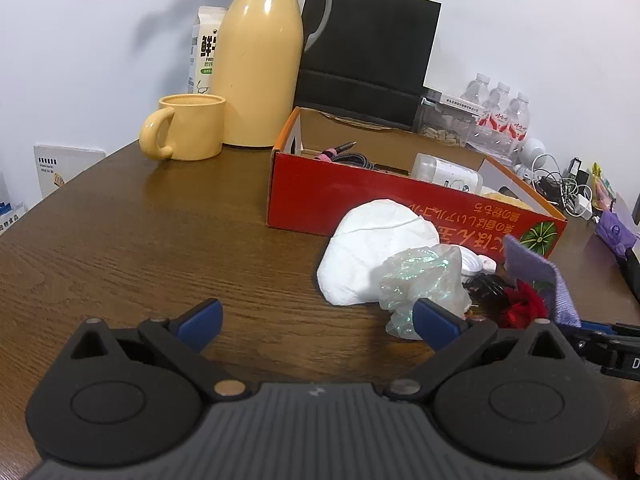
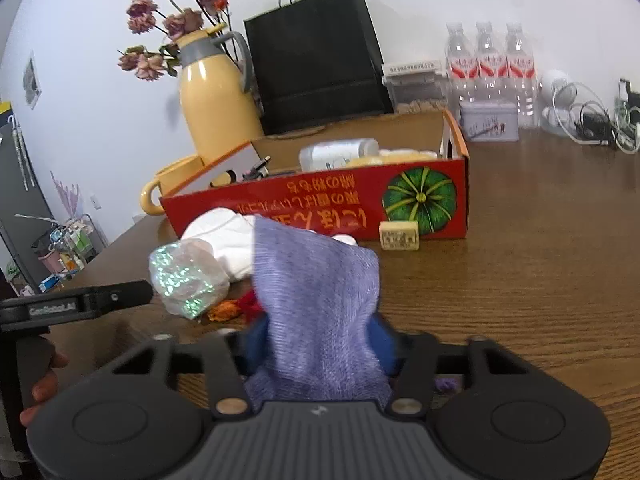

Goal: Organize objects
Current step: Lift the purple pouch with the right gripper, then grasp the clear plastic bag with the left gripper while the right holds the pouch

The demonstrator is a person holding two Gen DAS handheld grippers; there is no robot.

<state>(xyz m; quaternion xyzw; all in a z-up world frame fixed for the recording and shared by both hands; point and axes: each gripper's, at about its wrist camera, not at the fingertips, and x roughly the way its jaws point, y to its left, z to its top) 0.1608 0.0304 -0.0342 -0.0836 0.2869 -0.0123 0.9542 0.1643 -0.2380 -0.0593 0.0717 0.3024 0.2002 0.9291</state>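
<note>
My right gripper (image 2: 320, 340) is shut on a purple knitted cloth (image 2: 320, 280), which stands up between the blue pads and hides part of the pile behind it. In the left wrist view that cloth (image 1: 536, 272) rises at the right, above a red woolly item (image 1: 524, 304). My left gripper (image 1: 316, 314) is open over bare wood, its right finger just in front of a crumpled iridescent plastic wrap (image 1: 424, 276). A white crumpled bundle (image 1: 376, 248) lies behind the wrap, against the open red cardboard box (image 1: 360, 200).
A yellow mug (image 1: 188, 128), a yellow thermos (image 1: 260, 60) and a black paper bag (image 1: 368, 52) stand behind the box. Water bottles (image 1: 500, 116) and tangled cables (image 1: 560, 188) line the back right. A small beige block (image 2: 399, 235) sits against the box front.
</note>
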